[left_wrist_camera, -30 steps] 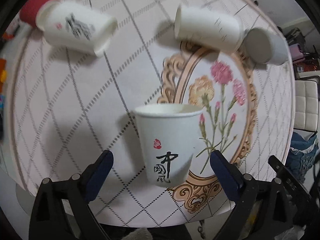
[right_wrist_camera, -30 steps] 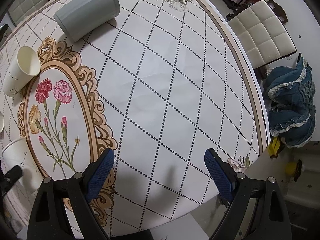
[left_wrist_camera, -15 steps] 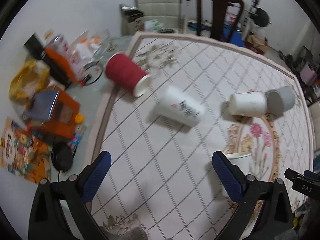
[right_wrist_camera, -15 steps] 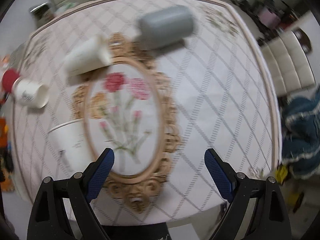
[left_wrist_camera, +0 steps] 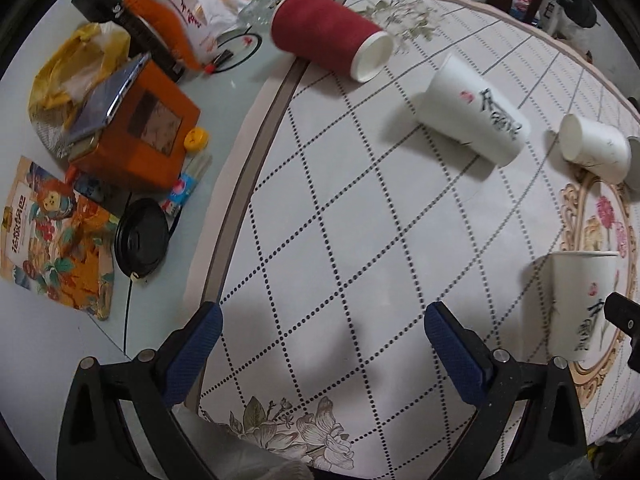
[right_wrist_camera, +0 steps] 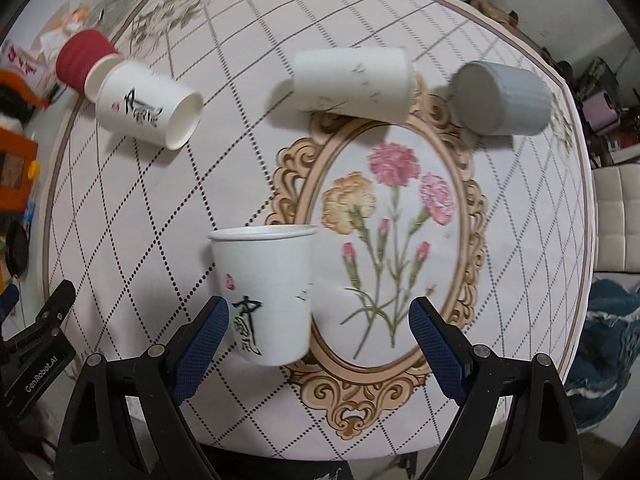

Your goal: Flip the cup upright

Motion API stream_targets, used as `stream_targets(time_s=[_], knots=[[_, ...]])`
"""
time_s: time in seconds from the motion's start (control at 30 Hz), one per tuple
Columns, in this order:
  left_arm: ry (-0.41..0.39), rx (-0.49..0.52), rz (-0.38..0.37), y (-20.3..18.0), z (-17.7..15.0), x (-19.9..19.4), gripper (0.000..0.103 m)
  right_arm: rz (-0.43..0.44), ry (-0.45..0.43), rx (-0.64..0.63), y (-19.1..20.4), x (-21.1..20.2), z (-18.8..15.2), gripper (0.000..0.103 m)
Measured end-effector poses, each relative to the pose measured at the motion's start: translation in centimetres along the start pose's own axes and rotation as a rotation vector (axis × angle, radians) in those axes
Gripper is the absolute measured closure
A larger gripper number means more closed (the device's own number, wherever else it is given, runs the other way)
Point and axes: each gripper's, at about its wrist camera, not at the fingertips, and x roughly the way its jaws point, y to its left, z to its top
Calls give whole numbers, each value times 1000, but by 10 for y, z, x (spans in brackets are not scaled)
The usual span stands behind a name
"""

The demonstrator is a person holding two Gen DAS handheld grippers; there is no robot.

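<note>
Right wrist view: one calligraphy-printed paper cup [right_wrist_camera: 266, 294] stands upright near the table's front edge, just ahead of my right tongs [right_wrist_camera: 316, 334], spread wide and empty; my left tongs [left_wrist_camera: 322, 344], equally wide, face the toppled red cup [left_wrist_camera: 330, 34], likely next.

Orange box [left_wrist_camera: 138, 132], black lid [left_wrist_camera: 141, 242]

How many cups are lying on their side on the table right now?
4: the red cup at the far left edge, the calligraphy cup beside it, the plain white cup above the flower frame, the grey cup far right. None looks hidden.
</note>
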Motion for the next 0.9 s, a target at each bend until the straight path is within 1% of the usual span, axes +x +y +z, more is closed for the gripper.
stream_targets(time_s=[0.1, 0.2, 0.3, 0.33, 0.43, 0.53, 0.6, 0.7, 0.8, 0.9], knots=[[14, 0, 10, 0, 2, 6, 0, 6, 27, -10, 8, 10, 2, 12], [20, -1, 10, -1, 4, 8, 0, 26, 73, -6, 12, 24, 4, 18], [21, 1, 2, -5, 6, 8, 0, 53, 115, 9, 14, 36, 6, 28], [22, 3, 1, -6, 7, 8, 0, 63, 125, 19, 14, 39, 6, 38], [24, 12, -3, -10, 8, 7, 0, 95, 133, 64, 9, 40, 6, 39], [25, 26, -8, -14, 9, 6, 0, 141, 143, 139, -1, 40, 5, 39], [30, 35, -10, -17, 9, 6, 0, 148, 157, 159, -7, 45, 7, 38], [36, 50, -10, -21, 9, 6, 0, 150, 164, 155, -14, 49, 11, 38], [47, 69, -17, -25, 11, 6, 0, 170, 143, 170, -21, 47, 10, 39], [60, 85, -26, -30, 11, 4, 0, 221, 78, 218, -38, 38, 3, 39]])
